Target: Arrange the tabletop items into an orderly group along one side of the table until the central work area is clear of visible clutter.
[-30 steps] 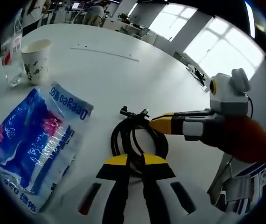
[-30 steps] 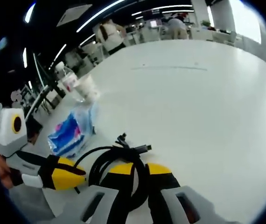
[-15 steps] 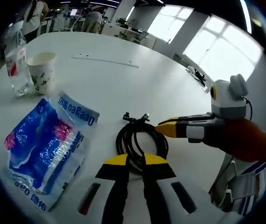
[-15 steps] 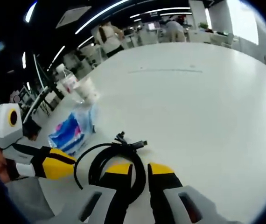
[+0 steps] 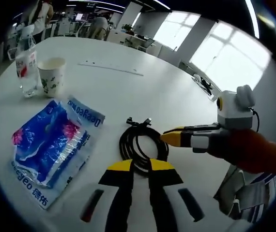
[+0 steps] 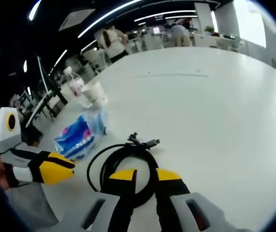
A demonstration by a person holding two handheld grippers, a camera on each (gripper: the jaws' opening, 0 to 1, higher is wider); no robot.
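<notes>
A black coiled cable lies flat on the white round table. My left gripper sits at the coil's near edge, its yellow-tipped jaws a narrow gap apart. In the right gripper view the left gripper stops just short of the cable. A strand of the coil runs into the narrow gap of my right gripper. Whether it is pinched there is unclear. The right gripper also comes in from the right, its tip at the coil's edge.
A blue and white plastic packet lies left of the cable. Beyond it stand a paper cup and a water bottle. The packet, bottle and cup sit near the table's far edge.
The left gripper has drawn back, so less of the cable lies between its jaws. Both views shifted slightly. The cable's thin outer loop has spread a little wider.
</notes>
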